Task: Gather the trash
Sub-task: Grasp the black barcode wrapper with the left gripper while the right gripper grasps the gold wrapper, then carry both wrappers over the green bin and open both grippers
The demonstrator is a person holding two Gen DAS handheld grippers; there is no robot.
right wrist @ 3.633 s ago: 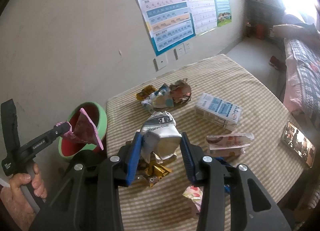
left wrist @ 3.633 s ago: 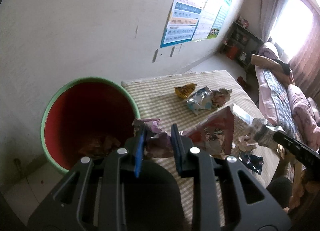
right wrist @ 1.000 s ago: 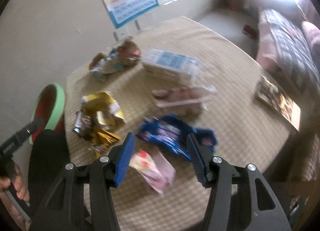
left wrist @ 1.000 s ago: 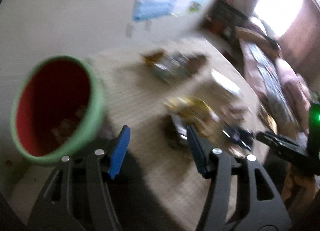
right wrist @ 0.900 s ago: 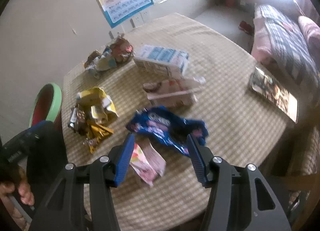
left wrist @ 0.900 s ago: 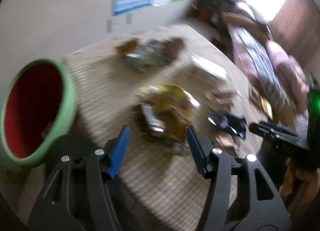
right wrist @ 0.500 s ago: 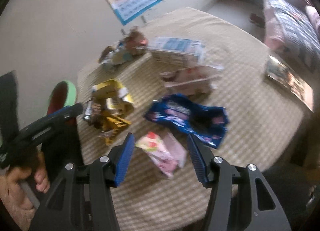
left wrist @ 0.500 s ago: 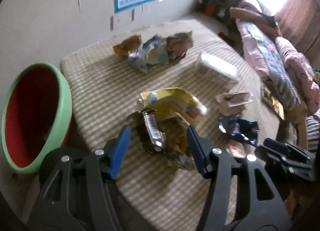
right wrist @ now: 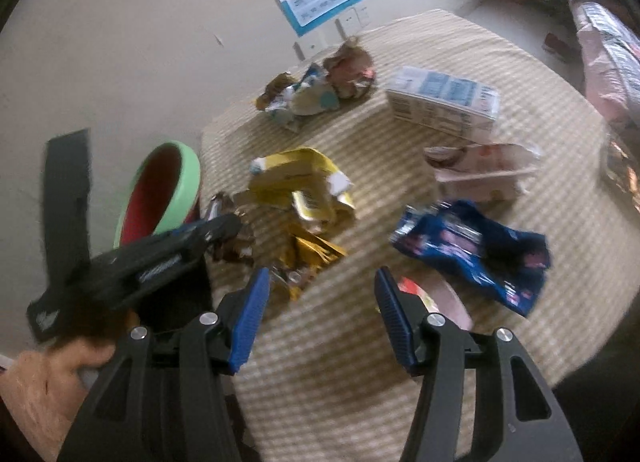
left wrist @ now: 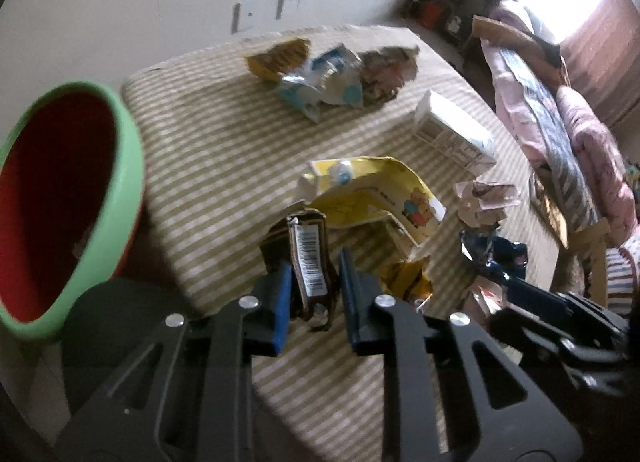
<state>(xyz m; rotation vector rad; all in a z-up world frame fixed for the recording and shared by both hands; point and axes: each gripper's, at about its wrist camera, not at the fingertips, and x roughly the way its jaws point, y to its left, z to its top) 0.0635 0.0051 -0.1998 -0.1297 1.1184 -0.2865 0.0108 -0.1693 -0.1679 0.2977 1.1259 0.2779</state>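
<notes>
Trash remains across the desk (right wrist: 400, 362): left gripper (left wrist: 314, 290) fingers closing on a brown wrapper (left wrist: 308, 262) near the bin (left wrist: 100, 197); right gripper (right wrist: 320, 318) half-open, empty, above the pink wrapper (right wrist: 444, 298).

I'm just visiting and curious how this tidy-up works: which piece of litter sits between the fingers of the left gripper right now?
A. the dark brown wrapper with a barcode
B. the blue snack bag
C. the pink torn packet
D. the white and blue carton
A: in the left wrist view the left gripper has its jaws closing around the dark brown wrapper, whose barcode strip shows between the blue pads.
</notes>
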